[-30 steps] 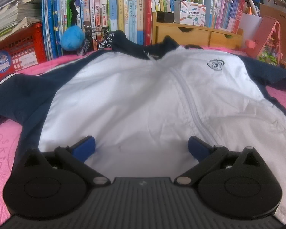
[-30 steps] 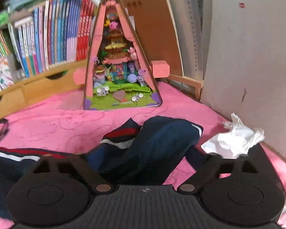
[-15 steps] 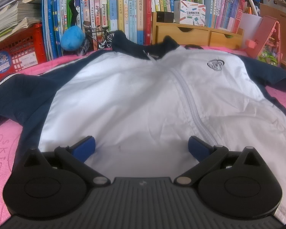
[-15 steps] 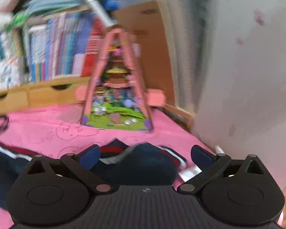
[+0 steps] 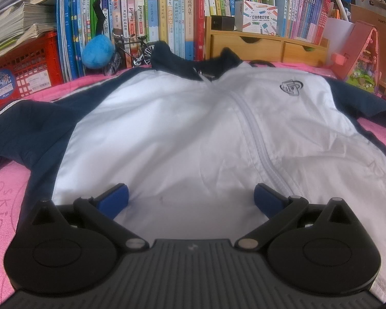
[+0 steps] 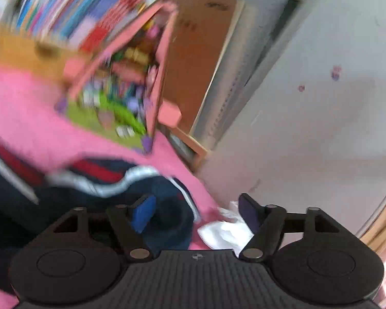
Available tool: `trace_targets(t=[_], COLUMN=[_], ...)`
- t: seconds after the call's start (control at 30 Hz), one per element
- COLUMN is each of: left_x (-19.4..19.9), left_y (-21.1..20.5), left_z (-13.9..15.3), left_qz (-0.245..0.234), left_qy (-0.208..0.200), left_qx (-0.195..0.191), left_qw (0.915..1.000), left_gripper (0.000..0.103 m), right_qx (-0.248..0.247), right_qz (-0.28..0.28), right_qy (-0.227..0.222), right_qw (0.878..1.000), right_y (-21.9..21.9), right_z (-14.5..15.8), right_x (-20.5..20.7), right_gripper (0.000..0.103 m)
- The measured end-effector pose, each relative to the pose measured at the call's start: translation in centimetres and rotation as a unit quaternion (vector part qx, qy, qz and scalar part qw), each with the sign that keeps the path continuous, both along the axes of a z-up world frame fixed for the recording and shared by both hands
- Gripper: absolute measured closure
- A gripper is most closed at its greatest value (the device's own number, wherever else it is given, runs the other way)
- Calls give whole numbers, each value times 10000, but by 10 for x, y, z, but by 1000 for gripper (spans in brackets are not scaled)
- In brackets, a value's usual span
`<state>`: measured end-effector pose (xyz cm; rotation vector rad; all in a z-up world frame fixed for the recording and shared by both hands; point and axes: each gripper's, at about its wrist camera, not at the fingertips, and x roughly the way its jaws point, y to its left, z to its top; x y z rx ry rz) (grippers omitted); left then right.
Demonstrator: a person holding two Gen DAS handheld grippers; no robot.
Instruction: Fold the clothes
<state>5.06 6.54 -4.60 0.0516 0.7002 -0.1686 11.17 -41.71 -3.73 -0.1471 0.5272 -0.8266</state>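
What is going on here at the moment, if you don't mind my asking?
A person with a gripper in each hand is about to fold a white and navy jacket spread on a pink cover. The left gripper hovers over the jacket's lower front, jaws open and empty. The right gripper is at the navy sleeve end, jaws apart beside a crumpled tissue, gripping nothing yet.

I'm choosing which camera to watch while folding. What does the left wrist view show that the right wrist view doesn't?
Only the left wrist view: the jacket's white front, zip, chest logo and collar, with the left gripper open.

Only the right wrist view: the sleeve cuff, a crumpled tissue, and the right gripper open.

Both: the pink cover and toy house.
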Motion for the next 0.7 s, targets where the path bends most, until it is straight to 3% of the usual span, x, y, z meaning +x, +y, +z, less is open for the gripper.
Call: trace_targets(t=[0.07,0.1,0.17,0.27,0.3,0.33,0.43,0.5,0.57,0.63,0.67,0.7], left_x=[0,0,0,0,0,0,-1,-1,-1,-1,-1,-1], left_y=[0,0,0,0,0,0,0,0,0,0,0,-1], left_z=[0,0,0,0,0,0,-1,-2,-2,-3,-3,-3], left_qz=[0,0,1,0,-1,-2,-1,-13,-12,-10,-10,-10], left_qy=[0,0,0,0,0,0,-4,-10,-15,-17,-17,-17], left_qx=[0,0,-1,0,-1,-1,2,6,11,14,15,15], left_qw=[10000,10000,10000,10000,10000,10000,10000,10000,10000,10000,10000,10000], left_gripper=[0,0,0,0,0,0,0,0,0,0,0,0], right_qx=[1303,1776,2088,1756,1817,1929,2034,1694,211,-911,-805,-190], right_qz=[395,604,777,579,499,433,348,145,-178,-243,-247,-149], right_qy=[-706,-823,-689,113,263,382,197,-119,-595,-996,-825,-544], right_qw=[9882,9788,9724,9827,9817,9795,9783,9854,9978,9905,9930,9982], right_y=[-16,-21,-19,-11,-14,-17,-26,-29,-17,-9,-15,-28], right_z=[10,12,12,0,-5,-11,-10,4,25,37,42,44], right_x=[-4,-1,16,54,61,67,71,73,82,90,99,107], right_gripper=[7,2,0,1,11,38,82,85,87,86,84,80])
